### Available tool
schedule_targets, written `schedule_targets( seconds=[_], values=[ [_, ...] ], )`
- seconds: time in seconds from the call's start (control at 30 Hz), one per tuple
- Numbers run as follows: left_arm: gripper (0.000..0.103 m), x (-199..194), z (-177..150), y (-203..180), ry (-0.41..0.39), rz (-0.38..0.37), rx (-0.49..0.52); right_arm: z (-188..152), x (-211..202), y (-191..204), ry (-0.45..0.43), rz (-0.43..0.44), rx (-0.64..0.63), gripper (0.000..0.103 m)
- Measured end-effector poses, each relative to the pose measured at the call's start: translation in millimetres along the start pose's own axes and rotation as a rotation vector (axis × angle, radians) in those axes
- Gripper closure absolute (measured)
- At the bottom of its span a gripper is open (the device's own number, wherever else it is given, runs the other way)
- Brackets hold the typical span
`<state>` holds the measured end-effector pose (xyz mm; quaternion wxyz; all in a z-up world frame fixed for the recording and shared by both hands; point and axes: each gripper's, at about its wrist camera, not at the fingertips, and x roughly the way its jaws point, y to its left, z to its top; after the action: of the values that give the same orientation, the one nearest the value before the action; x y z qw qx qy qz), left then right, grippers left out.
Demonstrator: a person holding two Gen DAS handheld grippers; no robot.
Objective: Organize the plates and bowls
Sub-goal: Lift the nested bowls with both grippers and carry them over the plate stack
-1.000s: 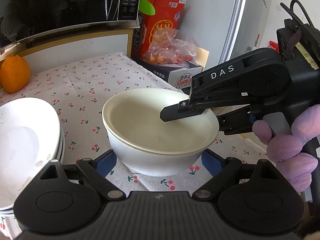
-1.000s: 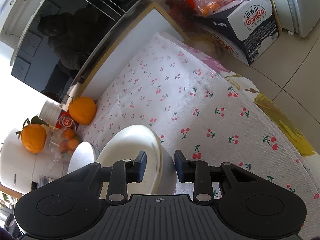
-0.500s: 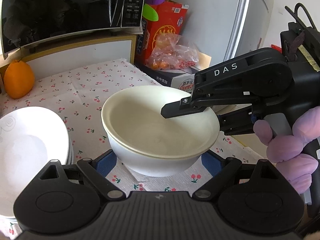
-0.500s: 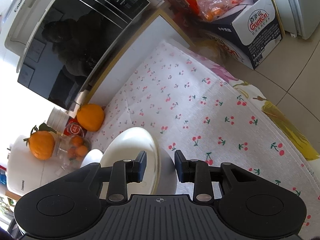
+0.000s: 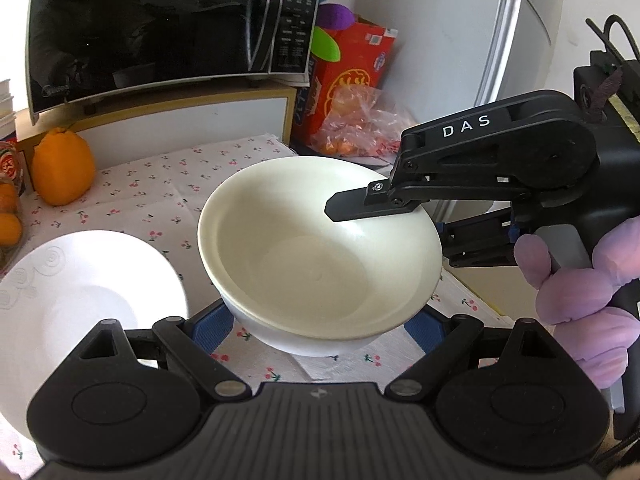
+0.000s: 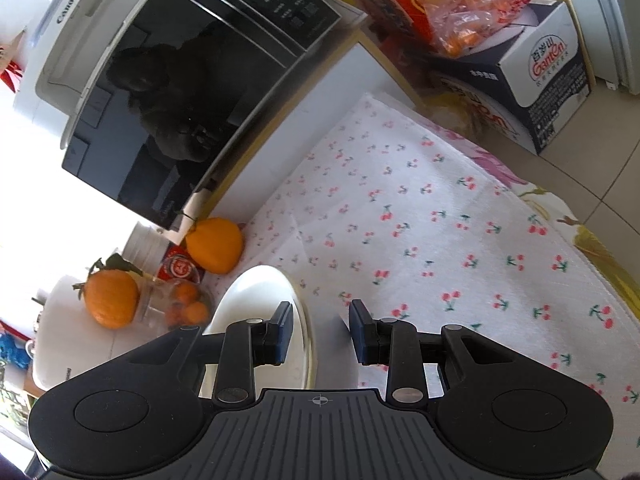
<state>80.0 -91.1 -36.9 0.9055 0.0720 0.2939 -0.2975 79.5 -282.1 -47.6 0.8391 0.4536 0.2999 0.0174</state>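
Firstly, left view, bowl: a cream bowl [image 5: 320, 256] fills the centre of the frame, lifted above the cherry-print cloth [image 5: 168, 192], seemingly so it can be carried to a stack.
Left view, right gripper: the right gripper [image 5: 424, 228] reaches in from the right edge, one finger lying over the bowl's rim inside, the other dark below it outside; it pinches the wall, which looks like the hold that bears the bowl.
Left view, left gripper: the left gripper [image 5: 320, 326] sits at the bottom, jaws wide, its blue pads either side of the bowl's base; whether they touch it I cannot tell. It looks placed to steady the bowl.
Left view, plates: white plates [image 5: 76, 304] lie at lower left, stacked on the cloth, a likely home for like pieces.
Left view, hand: a hand in a purple glove [image 5: 580, 284] grips the right tool's handle at the far right.
Left view, background: a microwave [image 5: 160, 28] at upper left, an orange [image 5: 62, 168] at mid left.

Right view, bowl: the bowl [image 6: 260, 320] appears edge-on at lower centre.
Right view, right gripper: the right gripper [image 6: 320, 332] has narrow jaws closed across the bowl's rim, one pad inside, one outside.
Right view, cloth: the cloth [image 6: 440, 240] spreads bare to the right.
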Motion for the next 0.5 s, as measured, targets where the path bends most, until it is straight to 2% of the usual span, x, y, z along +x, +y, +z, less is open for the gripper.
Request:
schedule_targets(
  seconds=[0.5],
  values=[
    [0.012,-17,8,27,-0.024,0.038,-0.029,-6,18,33,0.006,0.031,-0.004,0.073]
  ],
)
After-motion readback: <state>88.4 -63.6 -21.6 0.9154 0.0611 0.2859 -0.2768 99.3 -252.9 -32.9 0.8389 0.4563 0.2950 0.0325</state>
